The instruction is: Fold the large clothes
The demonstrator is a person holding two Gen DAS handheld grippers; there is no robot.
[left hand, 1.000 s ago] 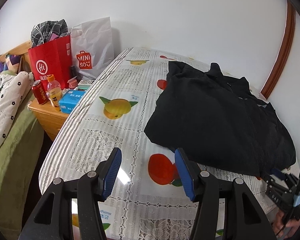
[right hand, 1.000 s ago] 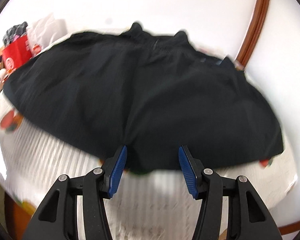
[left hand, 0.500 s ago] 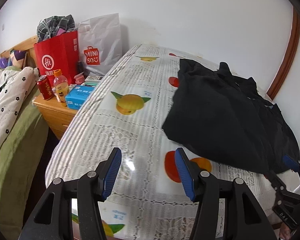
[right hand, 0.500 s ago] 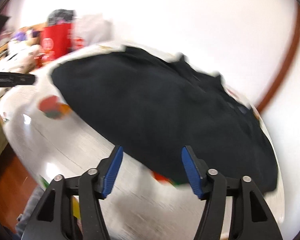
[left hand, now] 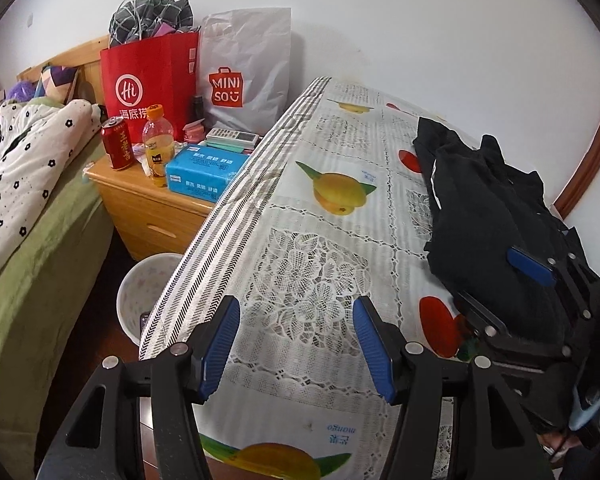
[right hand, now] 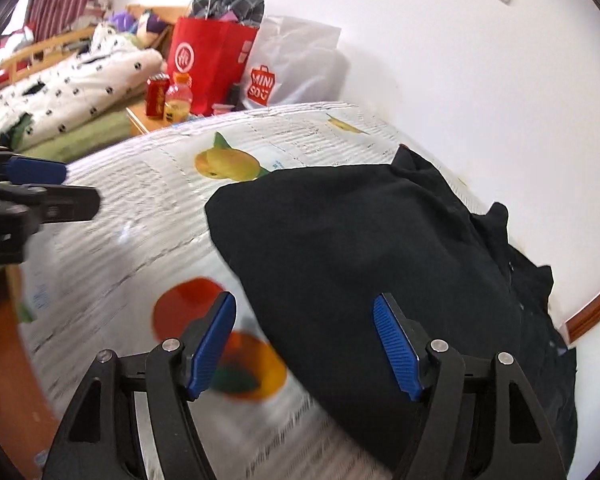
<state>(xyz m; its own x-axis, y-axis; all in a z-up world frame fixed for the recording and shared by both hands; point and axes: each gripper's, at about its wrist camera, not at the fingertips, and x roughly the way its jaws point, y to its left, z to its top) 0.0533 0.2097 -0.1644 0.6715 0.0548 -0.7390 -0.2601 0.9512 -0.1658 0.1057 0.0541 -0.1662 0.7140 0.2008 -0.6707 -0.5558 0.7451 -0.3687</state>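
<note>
A black garment point(left hand: 480, 208) lies bunched on the right part of the table with the fruit-print lace cloth point(left hand: 308, 240). My left gripper point(left hand: 296, 304) hovers over bare cloth to the garment's left, its jaws opening slightly with nothing between them. In the right wrist view the garment point(right hand: 360, 240) fills the centre. My right gripper point(right hand: 305, 298) hangs over its near left edge with its jaws opening. The right finger is above the fabric, the left above the cloth point(right hand: 140, 200), and the pads press on nothing. The right gripper's fingers point(left hand: 530, 266) also show against the garment.
A wooden nightstand point(left hand: 152, 204) left of the table carries a red bag point(left hand: 152, 76), a white bag point(left hand: 248, 80), a can, a bottle and a blue tissue box point(left hand: 204, 172). A bed point(left hand: 28, 200) lies further left. A white bin point(left hand: 144, 292) stands by the table's edge.
The right gripper has rolled and swung left along the garment's near edge, its jaws widening. The left gripper has shifted left, so the garment now sits further right in its view.
</note>
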